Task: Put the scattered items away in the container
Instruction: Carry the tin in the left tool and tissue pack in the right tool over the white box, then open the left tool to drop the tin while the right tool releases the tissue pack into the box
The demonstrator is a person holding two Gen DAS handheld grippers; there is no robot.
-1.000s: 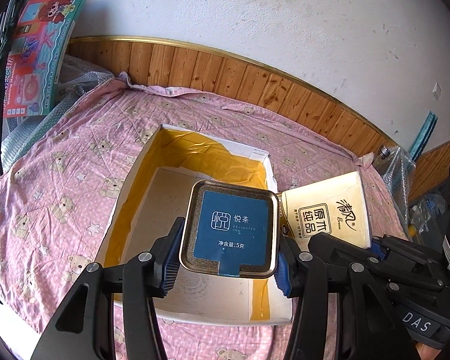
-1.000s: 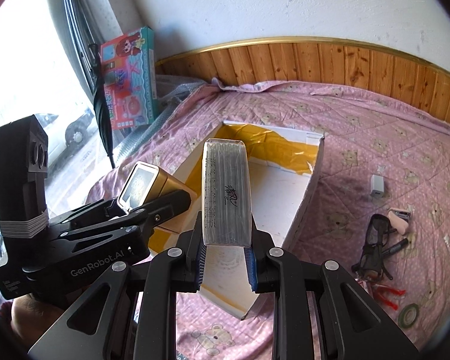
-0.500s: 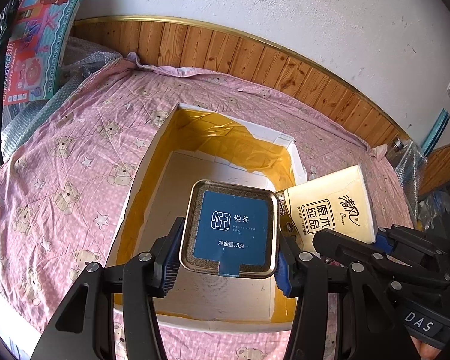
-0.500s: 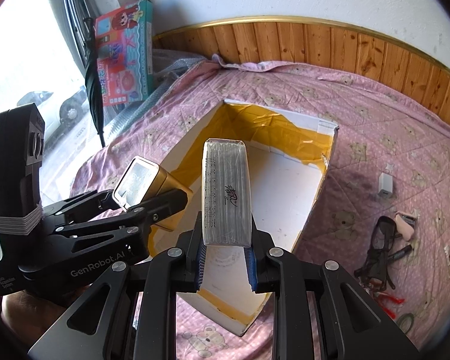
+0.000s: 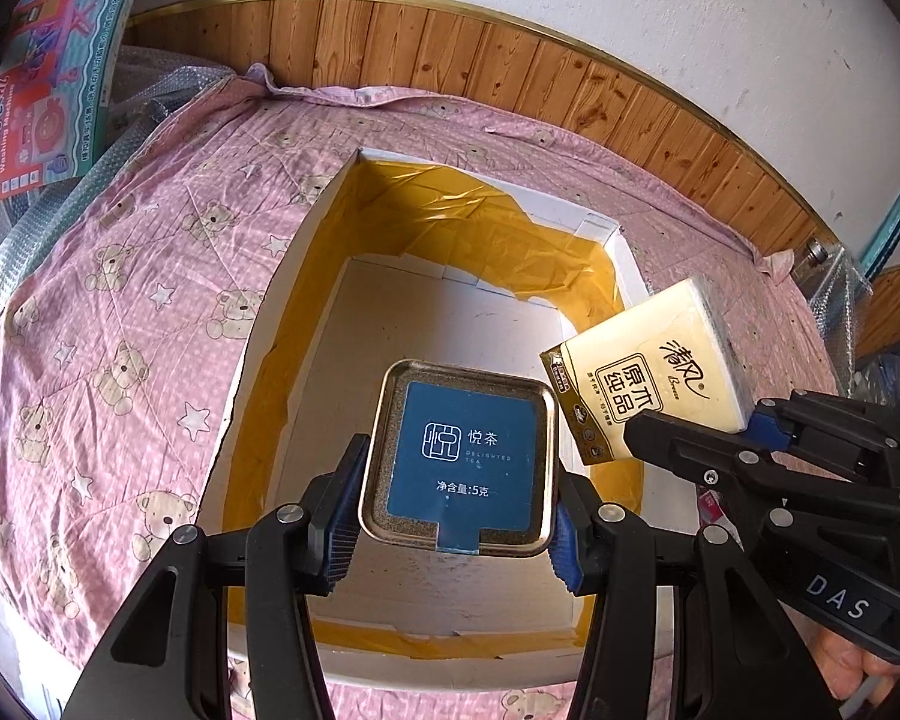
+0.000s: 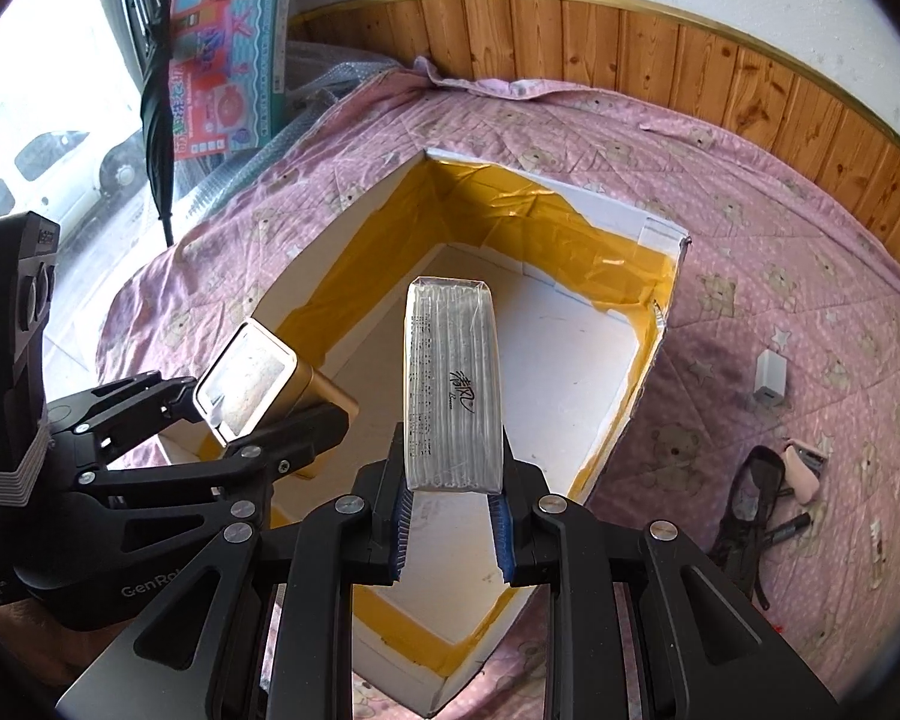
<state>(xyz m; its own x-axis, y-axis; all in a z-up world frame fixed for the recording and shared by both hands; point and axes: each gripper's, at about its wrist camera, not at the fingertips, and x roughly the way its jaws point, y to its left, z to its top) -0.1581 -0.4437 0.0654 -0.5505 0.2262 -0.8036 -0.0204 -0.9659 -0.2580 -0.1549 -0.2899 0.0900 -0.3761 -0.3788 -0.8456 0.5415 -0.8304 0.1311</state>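
A white cardboard box (image 5: 306, 264) lined with yellow tape stands open on the pink bear-print bedspread; its floor is bare. My left gripper (image 5: 450, 534) is shut on a gold tea tin (image 5: 459, 459) with a blue label, held over the box's near half. My right gripper (image 6: 453, 531) is shut on a cream tissue pack (image 6: 453, 384), hovering above the box (image 6: 576, 348) too. In the left wrist view the tissue pack (image 5: 648, 378) sits over the box's right wall. The tea tin (image 6: 264, 384) shows at the left of the right wrist view, above the box's left wall.
Loose items lie on the bedspread right of the box: a white charger (image 6: 771, 384), black glasses (image 6: 750, 504), a pink object (image 6: 801, 471) and a pen. A toy box (image 6: 228, 48) and folded umbrella (image 6: 153, 96) lean at the far left. Wood panelling backs the bed.
Both grippers have moved forward and over the box with their loads; the box now looms larger and lies beneath the tin and the tissue pack.
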